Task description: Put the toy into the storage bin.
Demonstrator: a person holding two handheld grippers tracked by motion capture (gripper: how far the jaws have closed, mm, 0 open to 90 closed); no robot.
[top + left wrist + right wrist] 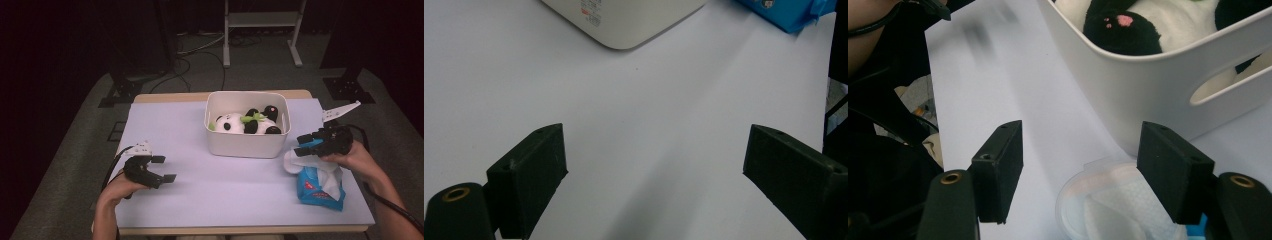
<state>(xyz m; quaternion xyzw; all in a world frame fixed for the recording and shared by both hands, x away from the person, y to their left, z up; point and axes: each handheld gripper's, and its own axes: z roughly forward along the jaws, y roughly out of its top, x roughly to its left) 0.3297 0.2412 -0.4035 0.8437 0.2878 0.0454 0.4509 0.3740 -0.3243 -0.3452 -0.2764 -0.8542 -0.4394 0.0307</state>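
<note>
At the desk's (200,185) four o'clock corner lies the soft, light pack of wipes (320,187), its lid flipped up; the right gripper (1080,167) hovers wide over the limp tissue; pinch that tuft gently.

Print on bin (624,20) label, wipes pack (320,187): perhaps unreadable.

In the high view the panda toy (246,123) lies partly hidden behind the near wall of the white bin (246,143), and the print on the blue wipes pack (320,187) is too small to read. The left gripper view crops the bin and the pack at its top edge. In the right gripper view, the pack's open lid (1098,197) is cut off below, and the far tabletop (993,45) is blurred.
</note>
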